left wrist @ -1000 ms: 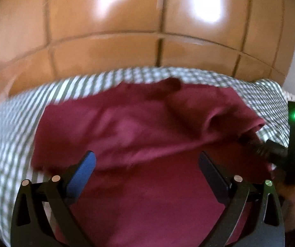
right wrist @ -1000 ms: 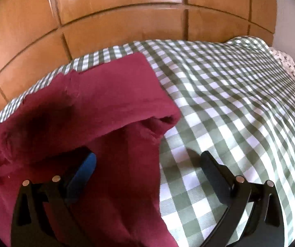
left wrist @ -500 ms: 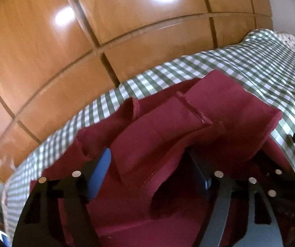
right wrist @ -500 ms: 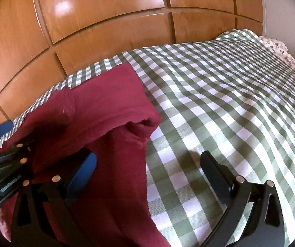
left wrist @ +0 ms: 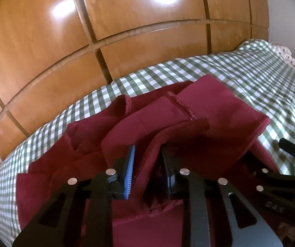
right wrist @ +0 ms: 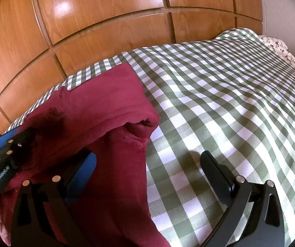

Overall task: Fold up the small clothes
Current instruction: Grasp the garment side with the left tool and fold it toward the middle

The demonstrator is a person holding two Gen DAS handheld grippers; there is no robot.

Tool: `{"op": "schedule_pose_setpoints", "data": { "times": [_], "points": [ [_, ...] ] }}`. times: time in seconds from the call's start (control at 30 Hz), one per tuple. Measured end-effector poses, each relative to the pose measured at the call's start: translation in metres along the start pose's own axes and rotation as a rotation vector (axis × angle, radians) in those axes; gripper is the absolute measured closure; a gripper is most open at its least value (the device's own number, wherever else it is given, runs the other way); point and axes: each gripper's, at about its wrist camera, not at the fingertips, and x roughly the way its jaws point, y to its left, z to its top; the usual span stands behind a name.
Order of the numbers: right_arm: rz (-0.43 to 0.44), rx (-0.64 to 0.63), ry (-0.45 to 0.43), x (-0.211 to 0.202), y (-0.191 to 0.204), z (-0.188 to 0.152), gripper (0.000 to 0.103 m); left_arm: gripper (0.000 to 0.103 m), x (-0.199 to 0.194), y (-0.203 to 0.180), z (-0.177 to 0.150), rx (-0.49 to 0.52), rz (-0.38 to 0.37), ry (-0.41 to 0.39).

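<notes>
Left gripper (left wrist: pixel 148 164): fingers just closing — narrow, a fold of the maroon garment (left wrist: pixel 219 123) between them
Right gripper (right wrist: pixel 147 164): fingers wide — over the bed (right wrist: pixel 219 103)

A dark red garment (left wrist: pixel 219 123) lies rumpled on the checked bed cover, filling the lower middle of the left wrist view and the lower left of the right wrist view. One hemmed flap is folded over, its stitched edge raised in a ridge.

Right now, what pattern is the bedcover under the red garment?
Green-and-white check on the bedcover, clearest in the right wrist view.
</notes>
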Motion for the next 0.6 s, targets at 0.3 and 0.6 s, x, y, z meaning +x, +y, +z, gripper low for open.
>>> {"op": "schedule_pose_setpoints", "data": {
  "times": [0.3, 0.6],
  "points": [
    [0.000, 0.000, 0.000, 0.000, 0.000, 0.000, 0.002, 0.087, -0.015, 0.011, 0.001, -0.048, -0.011, -0.029],
    [0.000, -0.001, 0.001, 0.000, 0.000, 0.000, 0.002, 0.094, -0.026, 0.029, -0.004, -0.109, -0.008, -0.044]
  ]
}}
